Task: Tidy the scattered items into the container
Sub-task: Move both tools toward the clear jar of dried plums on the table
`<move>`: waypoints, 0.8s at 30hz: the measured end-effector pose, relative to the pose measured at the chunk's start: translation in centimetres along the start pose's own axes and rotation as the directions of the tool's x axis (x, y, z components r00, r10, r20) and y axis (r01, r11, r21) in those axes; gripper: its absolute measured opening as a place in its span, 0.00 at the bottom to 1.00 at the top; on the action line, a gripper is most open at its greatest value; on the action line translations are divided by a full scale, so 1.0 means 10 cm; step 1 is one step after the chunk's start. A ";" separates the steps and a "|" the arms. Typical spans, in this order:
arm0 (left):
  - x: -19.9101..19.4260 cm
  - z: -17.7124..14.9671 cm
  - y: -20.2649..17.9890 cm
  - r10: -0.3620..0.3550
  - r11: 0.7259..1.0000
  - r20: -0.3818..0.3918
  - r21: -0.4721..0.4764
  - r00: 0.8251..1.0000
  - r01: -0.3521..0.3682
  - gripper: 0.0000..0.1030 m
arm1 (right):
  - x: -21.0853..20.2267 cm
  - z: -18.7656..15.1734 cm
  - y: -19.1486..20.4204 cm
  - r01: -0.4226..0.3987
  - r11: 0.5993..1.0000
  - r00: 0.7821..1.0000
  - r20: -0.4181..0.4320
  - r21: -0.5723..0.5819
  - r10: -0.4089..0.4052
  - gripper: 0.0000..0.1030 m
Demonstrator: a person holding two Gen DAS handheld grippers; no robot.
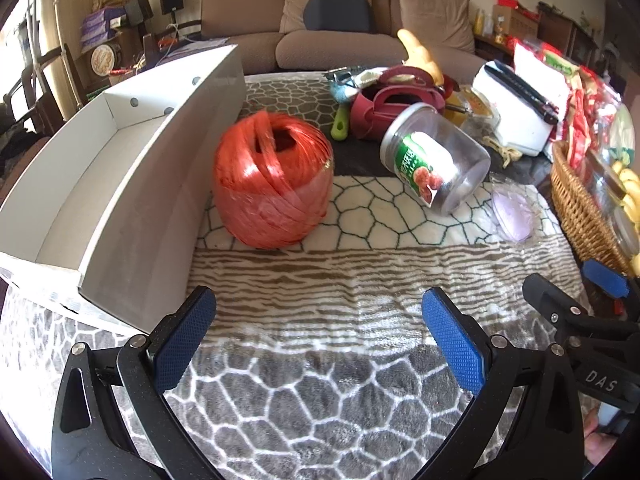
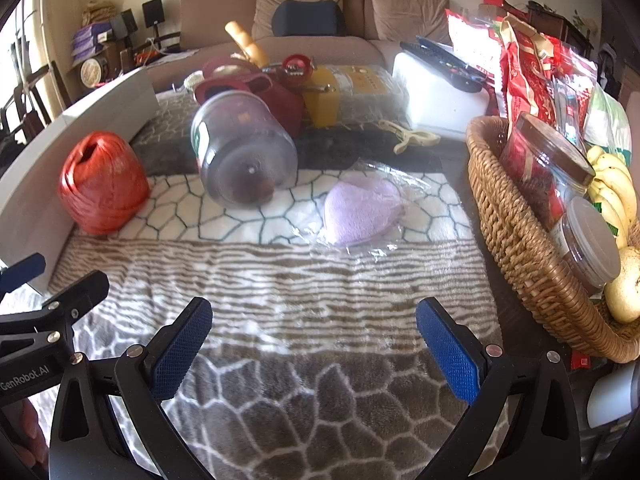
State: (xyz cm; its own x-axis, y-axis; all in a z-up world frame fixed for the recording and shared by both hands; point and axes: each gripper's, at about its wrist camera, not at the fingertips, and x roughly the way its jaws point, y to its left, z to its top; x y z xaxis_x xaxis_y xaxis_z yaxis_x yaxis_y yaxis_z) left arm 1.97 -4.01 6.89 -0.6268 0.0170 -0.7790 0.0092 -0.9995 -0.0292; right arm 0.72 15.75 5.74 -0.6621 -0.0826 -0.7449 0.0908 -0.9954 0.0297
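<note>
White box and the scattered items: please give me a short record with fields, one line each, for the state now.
container: white cardboard box, nothing visible inside
nearest item: orange twine ball, upright, right beside the box wall
second item: clear jar, lying on its side on the blanket
third item: purple heart sponge in wrapper, flat
left gripper: open, holds nothing
right gripper: open, holds nothing
</note>
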 end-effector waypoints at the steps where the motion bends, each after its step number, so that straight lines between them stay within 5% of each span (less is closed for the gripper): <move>1: -0.05 0.05 0.06 0.002 1.000 0.005 -0.007 1.000 -0.002 1.00 | -0.05 0.05 0.03 -0.001 1.000 1.000 0.006 0.004 0.001 1.00; 12: -0.82 0.43 0.83 0.071 0.996 0.096 -0.059 0.993 -0.066 1.00 | -0.64 0.50 0.63 -0.073 0.997 0.996 0.051 -0.024 0.075 1.00; 24: -1.38 0.47 1.54 0.127 0.988 0.131 -0.101 0.983 -0.114 1.00 | -1.13 0.71 1.39 -0.138 0.988 0.986 0.085 -0.075 0.144 1.00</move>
State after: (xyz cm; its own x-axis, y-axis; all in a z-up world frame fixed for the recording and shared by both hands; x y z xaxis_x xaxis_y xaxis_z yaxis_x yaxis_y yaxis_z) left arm 7.05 -19.74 20.13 -0.7170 -0.1132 -0.6878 0.1590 -0.9873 -0.0033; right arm 4.16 2.50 19.33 -0.7028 -0.2293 -0.6734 0.2369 -0.9680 0.0823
